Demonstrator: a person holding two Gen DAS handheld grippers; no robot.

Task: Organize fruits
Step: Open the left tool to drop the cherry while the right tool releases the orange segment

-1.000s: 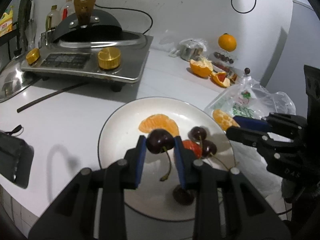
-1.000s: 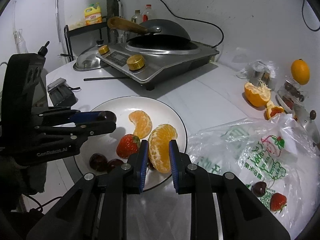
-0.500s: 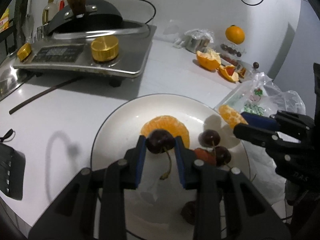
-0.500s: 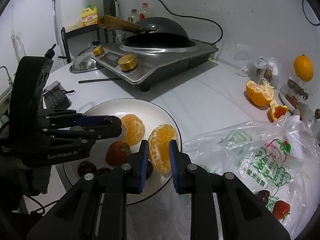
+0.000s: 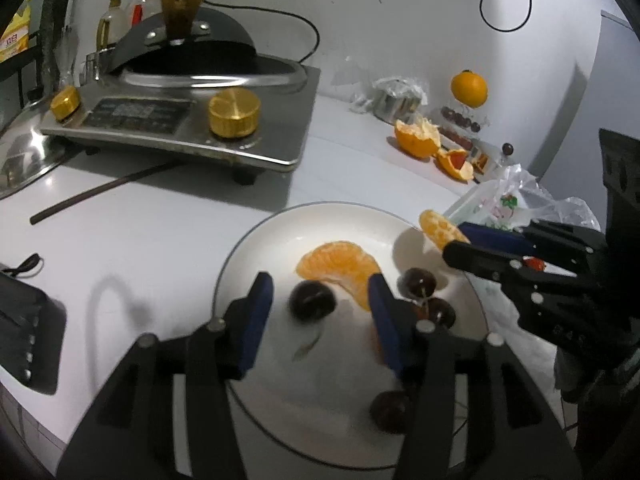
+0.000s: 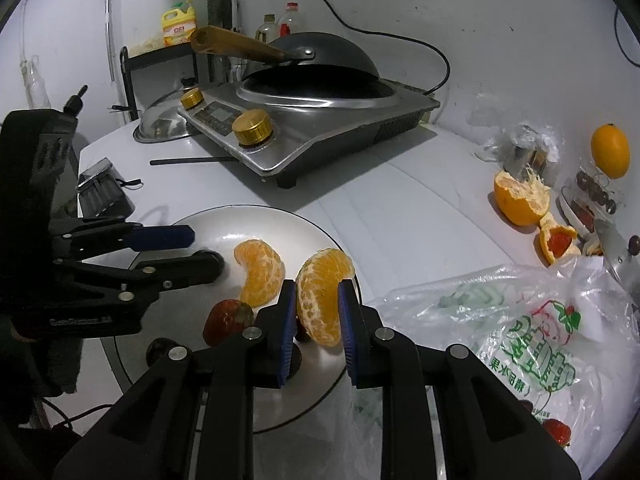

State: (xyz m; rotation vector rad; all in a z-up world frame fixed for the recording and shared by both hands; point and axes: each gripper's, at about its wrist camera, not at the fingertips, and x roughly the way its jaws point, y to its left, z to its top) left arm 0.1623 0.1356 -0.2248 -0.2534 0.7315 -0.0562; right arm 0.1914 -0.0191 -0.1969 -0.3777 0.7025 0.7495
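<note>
A white plate (image 5: 280, 248) holds a peeled orange segment (image 5: 340, 268), a strawberry (image 6: 228, 320) and dark cherries (image 5: 418, 282). My left gripper (image 5: 320, 296) hangs over the plate and its jaws are opening. A blurred cherry (image 5: 312, 300) sits between the blue pads and touches neither of them. My right gripper (image 6: 316, 304) is shut on another orange segment (image 6: 324, 292), held upright over the plate's right rim (image 6: 240, 208). In the left wrist view the right gripper (image 5: 456, 240) comes in from the right.
A steel cooker (image 6: 300, 120) with a black wok stands behind the plate. A plastic bag (image 6: 520, 320) with more fruit lies to the right. Orange peel (image 6: 520, 200) and a whole orange (image 6: 610, 152) sit at the back right. A black case (image 5: 24, 340) lies at the left.
The left jaws, which gripped the cherry, have spread apart and the cherry has come free between them. The right gripper keeps its hold on the orange segment.
</note>
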